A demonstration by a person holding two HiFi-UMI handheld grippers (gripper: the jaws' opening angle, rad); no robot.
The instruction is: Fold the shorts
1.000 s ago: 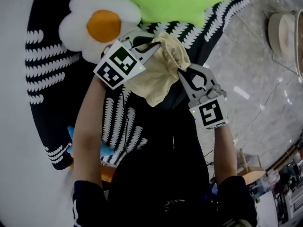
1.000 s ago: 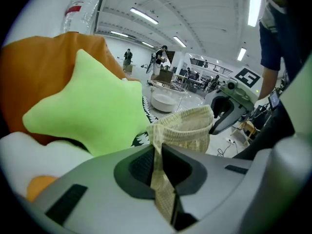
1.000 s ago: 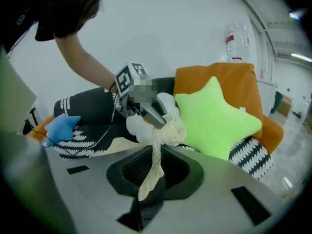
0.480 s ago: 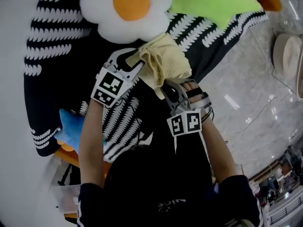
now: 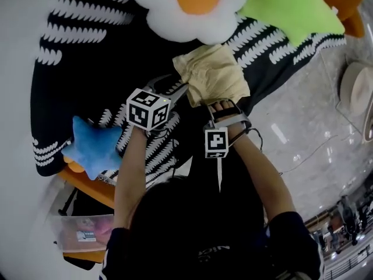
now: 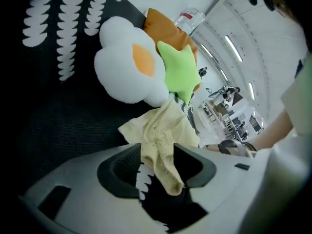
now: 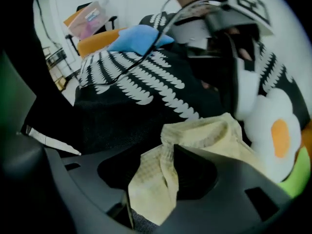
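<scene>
Black blanket point(image 5: 87, 69) with white leaf marks covers a white bed or table; I cannot tell which. Gray shiny floor point(image 5: 309, 127) shows past the blanket's right edge.

The left claw point(image 6: 157, 162) is partly spread, and its jaws have just been opening. A fold of the pale yellow shorts point(image 5: 213, 74) hangs loose between them, with a gap on one side. The right claw point(image 7: 158, 172) is partly spread too, and its jaws have also just been opening. Another fold of the shorts droops between them and is not pinched.

The shorts lie bunched on the blanket near its right edge, just in front of both claws. A white flower pillow point(image 5: 195, 7) with an orange middle and a green star point(image 5: 294, 7) sit just past the shorts. An orange toy point(image 5: 347, 4) is beside the green star. A blue star point(image 5: 93, 147) lies at the blanket's near left edge.

A clear box point(image 5: 81, 233) sits low on the left with pink things inside that are too small to tell.

Bare blanket spreads wide to the left of the shorts.
</scene>
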